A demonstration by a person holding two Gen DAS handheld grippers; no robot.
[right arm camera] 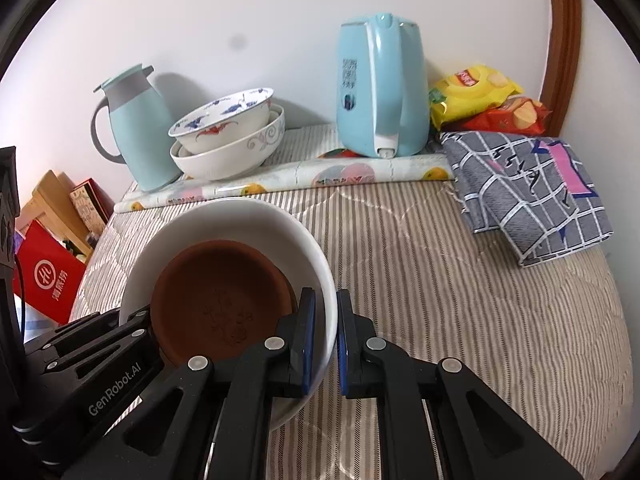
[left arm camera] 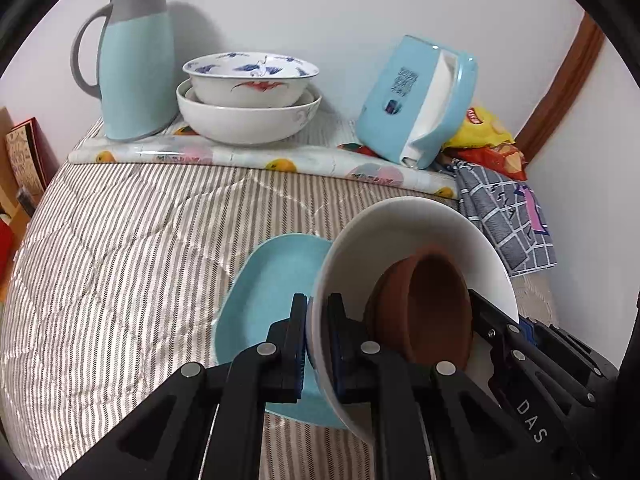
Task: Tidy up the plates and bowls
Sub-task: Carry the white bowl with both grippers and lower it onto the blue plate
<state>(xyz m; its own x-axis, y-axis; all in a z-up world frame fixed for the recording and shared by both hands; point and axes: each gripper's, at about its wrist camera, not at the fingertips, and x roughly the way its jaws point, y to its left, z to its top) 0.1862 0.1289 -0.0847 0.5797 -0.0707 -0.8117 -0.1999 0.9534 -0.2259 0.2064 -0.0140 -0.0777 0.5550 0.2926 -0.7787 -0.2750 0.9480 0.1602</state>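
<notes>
"GenRobot.AI" on left gripper (right arm camera: 116, 392); "DAS" on right gripper (left arm camera: 532, 420).

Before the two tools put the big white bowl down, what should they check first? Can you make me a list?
1. Left tool pinching the white bowl's rim: ok, pads on both sides of the wall.
2. Right tool pinching the opposite rim: ok, shut on it.
3. Brown dish safe inside the bowl: not ok, the bowl is tilted and the dish leans against its side.
4. Blue plate lying beside or below the bowl on the striped cloth: ok.
5. Bowl lined up over the blue plate: cannot tell.
6. Stacked bowls at the back out of the way: ok, far off by the wall.
</notes>
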